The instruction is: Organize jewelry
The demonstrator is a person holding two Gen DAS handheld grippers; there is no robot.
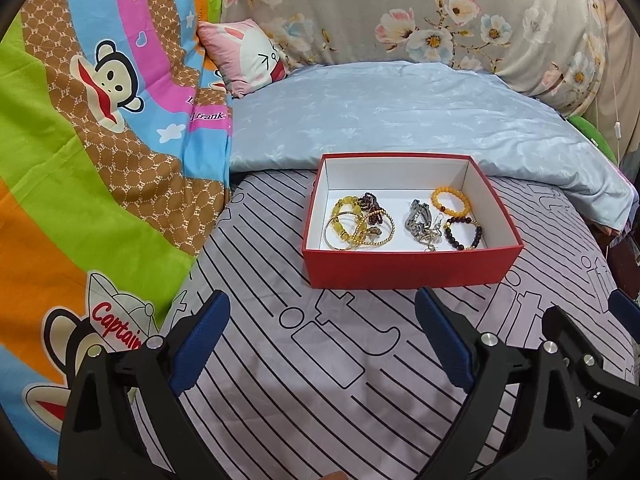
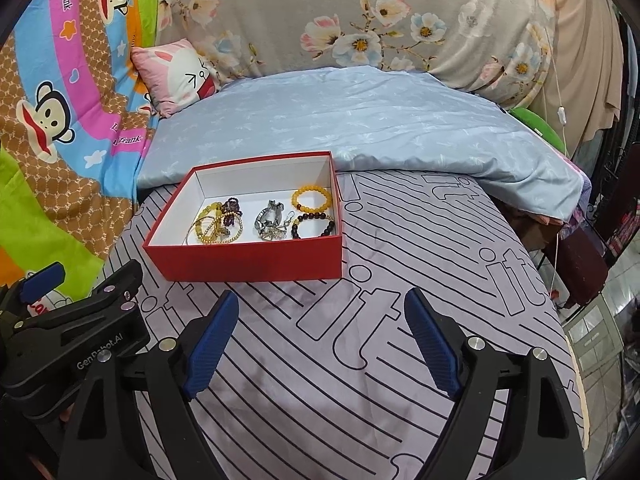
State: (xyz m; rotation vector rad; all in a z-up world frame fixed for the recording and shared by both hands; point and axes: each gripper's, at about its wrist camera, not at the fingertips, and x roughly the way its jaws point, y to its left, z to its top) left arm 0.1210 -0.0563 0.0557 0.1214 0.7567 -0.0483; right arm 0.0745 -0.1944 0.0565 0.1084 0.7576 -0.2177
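So both my grippers are hanging over the bed, jaws spread wide apart on the left gripper and on the right gripper, nothing in either. The red box sits on the striped bedsheet, at about 12 o'clock from my left and 11 o'clock from my right, well clear of both. Inside, all the jewelry is in two loose heaps: yellow bead bracelets and gold bangles tangled toward 9 o'clock, then the silver watch, an orange bead bracelet and a dark bead bracelet toward 3 o'clock. A folded blue quilt lies right behind the box.
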